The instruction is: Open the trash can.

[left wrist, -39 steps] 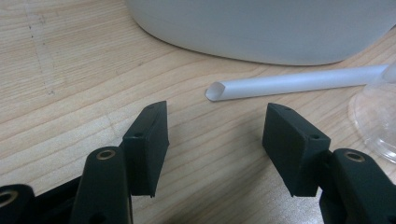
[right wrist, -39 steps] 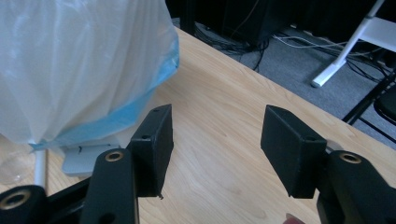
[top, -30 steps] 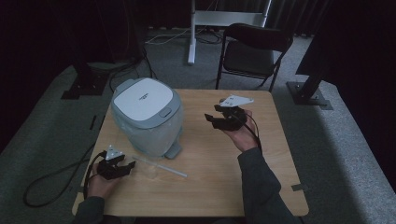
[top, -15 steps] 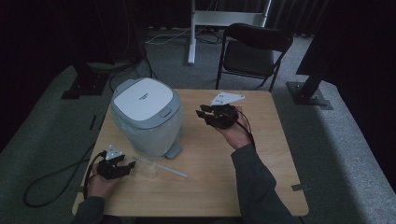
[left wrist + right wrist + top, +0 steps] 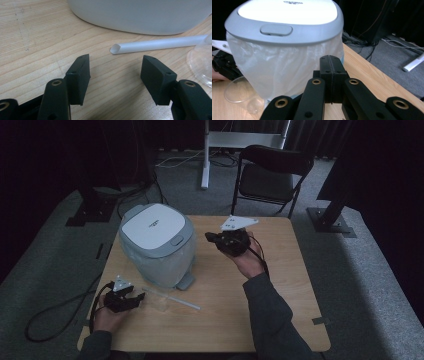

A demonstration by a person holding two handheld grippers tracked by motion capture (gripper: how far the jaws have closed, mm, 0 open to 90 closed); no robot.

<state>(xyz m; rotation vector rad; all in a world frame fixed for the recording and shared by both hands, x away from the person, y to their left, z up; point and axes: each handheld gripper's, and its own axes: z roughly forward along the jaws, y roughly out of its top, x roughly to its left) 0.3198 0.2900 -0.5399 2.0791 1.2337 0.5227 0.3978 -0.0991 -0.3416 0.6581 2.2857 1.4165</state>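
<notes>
A white bin [image 5: 157, 245] with a grey-rimmed lid and a clear liner bag stands at the table's left. My right gripper [image 5: 210, 238] hovers just right of it and points at it. In the right gripper view the bin [image 5: 284, 37] is close ahead. The right gripper [image 5: 332, 62] is shut; its jaws have just been closing, with nothing between them. A white straw [image 5: 160, 44] and a clear cup [image 5: 201, 65] lie in front of the bin. My left gripper [image 5: 116, 62] rests open on the table, its jaws just short of the straw's end.
The wooden table [image 5: 280, 285] has bare room on its right half. A black folding chair [image 5: 272, 170] stands behind it, beside a white stand [image 5: 205, 155]. A cable [image 5: 55, 310] loops on the floor at the left.
My right gripper has moved left toward the bin and slightly up, and its jaws have gone from open to shut. The left gripper has stayed put.
</notes>
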